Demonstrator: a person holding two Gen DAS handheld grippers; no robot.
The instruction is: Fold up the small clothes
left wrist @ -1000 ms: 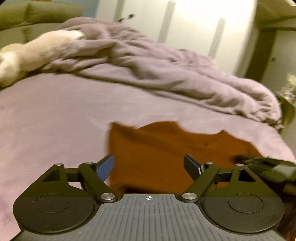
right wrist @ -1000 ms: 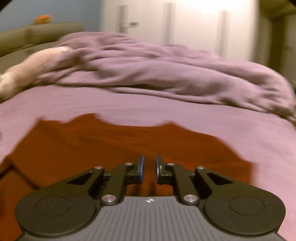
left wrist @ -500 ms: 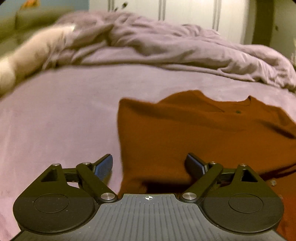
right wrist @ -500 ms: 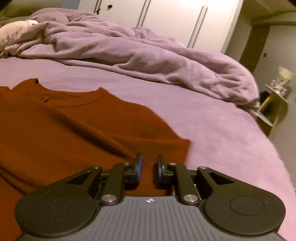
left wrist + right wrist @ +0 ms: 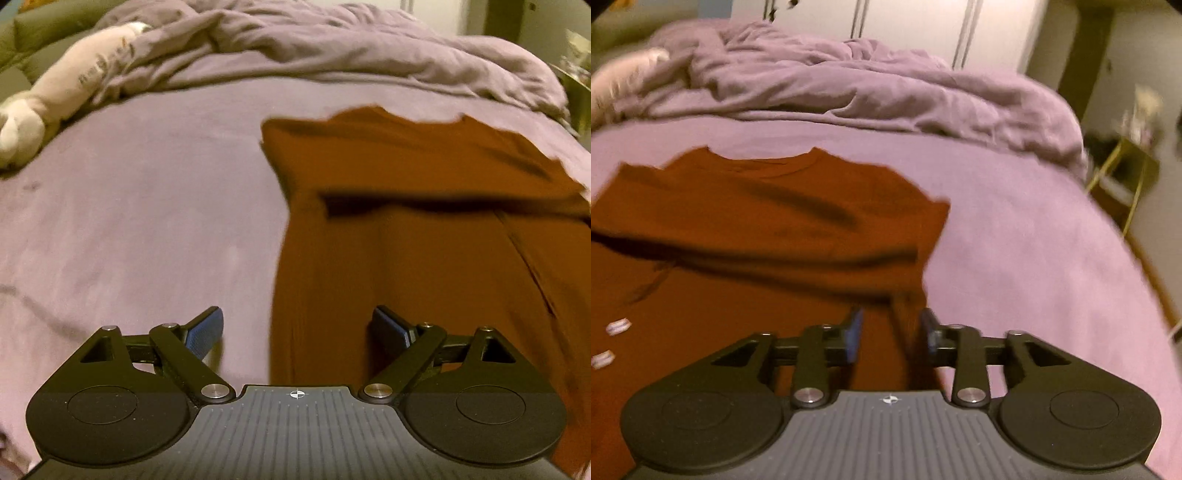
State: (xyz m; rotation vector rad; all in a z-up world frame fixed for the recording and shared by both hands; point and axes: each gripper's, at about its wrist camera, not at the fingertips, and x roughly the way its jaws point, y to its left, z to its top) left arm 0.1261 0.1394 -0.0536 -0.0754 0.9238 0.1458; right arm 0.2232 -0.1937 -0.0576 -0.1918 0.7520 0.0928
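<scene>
A rust-orange shirt [image 5: 424,258] lies on the purple bedsheet [image 5: 129,203], its collar end folded down over the lower part, with a dark shadow along the fold. My left gripper [image 5: 297,321] hovers open and wide over the shirt's left edge, with nothing pinched. In the right wrist view the shirt [image 5: 757,229] fills the left half. My right gripper [image 5: 891,317] stands at the shirt's right edge with its jaws opening. A ridge of the cloth rises between the fingers, and the pads do not press on it.
A crumpled purple duvet [image 5: 332,48] is heaped at the far side of the bed. A cream plush [image 5: 74,85] lies far left. Two small white tags [image 5: 617,326] show on the shirt. A gold-legged side table [image 5: 1126,173] stands right of the bed, before white wardrobe doors [image 5: 905,33].
The right jaws have parted from almost shut. Both grippers have drawn back and tipped downward, so more of the shirt shows. The collar end now lies over the lower part.
</scene>
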